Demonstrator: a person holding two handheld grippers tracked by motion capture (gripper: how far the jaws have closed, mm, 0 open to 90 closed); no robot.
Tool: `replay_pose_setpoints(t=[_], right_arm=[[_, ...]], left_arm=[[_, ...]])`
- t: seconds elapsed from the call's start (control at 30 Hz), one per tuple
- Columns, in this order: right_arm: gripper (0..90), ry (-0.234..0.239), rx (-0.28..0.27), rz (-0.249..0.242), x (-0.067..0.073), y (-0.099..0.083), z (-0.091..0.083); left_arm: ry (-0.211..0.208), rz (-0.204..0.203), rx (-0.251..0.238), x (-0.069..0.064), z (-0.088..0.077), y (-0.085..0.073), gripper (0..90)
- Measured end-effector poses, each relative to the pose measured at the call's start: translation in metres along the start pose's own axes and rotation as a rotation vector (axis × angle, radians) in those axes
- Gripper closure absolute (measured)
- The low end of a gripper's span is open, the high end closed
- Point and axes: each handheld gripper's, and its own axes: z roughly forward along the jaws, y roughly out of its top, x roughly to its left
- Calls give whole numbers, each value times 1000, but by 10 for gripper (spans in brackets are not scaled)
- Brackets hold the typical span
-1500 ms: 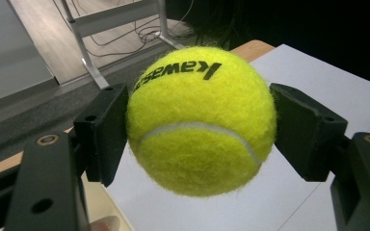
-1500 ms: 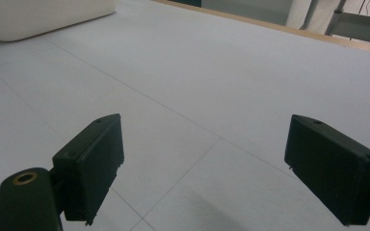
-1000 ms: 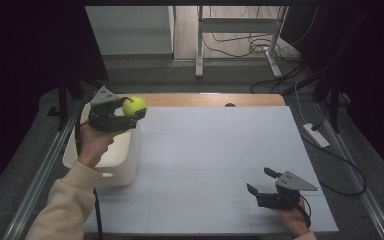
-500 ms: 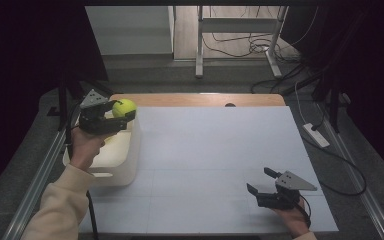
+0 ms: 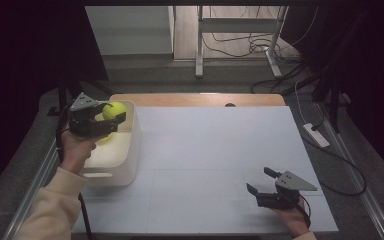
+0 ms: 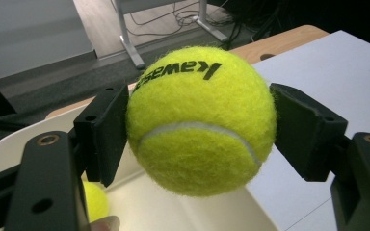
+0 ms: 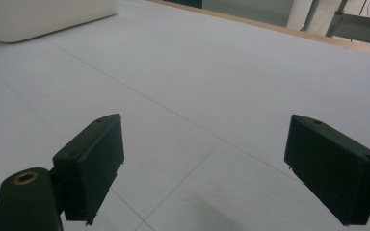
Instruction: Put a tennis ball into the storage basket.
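Left tongs [image 5: 111, 117] clamping a ball [image 5: 114, 109], hanging over the bin [image 5: 130, 150] for dropping in; right tongs [image 5: 260, 181] resting apart on the tabletop [image 5: 215, 145].

A white plastic bin [image 5: 125, 150] is set at the desk's [image 5: 220, 150] left edge; a second yellow tennis ball [image 5: 106, 137] lies inside it.

Wooden table [image 5: 195, 99] covered by a white sheet [image 5: 215, 165], white bin [image 5: 130, 150] standing at its far left edge
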Motion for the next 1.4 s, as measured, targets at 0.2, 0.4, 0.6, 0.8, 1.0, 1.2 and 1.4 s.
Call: replay_pose_setpoints(t=[0.2, 0.4, 0.6, 0.8, 1.0, 1.2, 1.4], right_arm=[[139, 4, -3, -3, 0, 0, 0], [139, 1, 1, -7, 0, 0, 1], [139, 1, 1, -7, 0, 0, 1], [139, 3, 3, -6, 0, 0, 2], [139, 4, 4, -6, 0, 0, 2], [139, 4, 5, -7, 0, 0, 2], [139, 3, 8, -9, 0, 0, 2]], left_arm=[[20, -12, 10, 8, -6, -6, 267], [39, -30, 16, 16, -10, -12, 267], [53, -42, 28, 22, -12, -17, 266], [62, -48, 42, 26, -10, -20, 266], [74, -53, 73, 30, -3, -24, 265], [98, -65, 114, 37, 2, -27, 264], [99, -75, 168, 40, 7, -30, 263]])
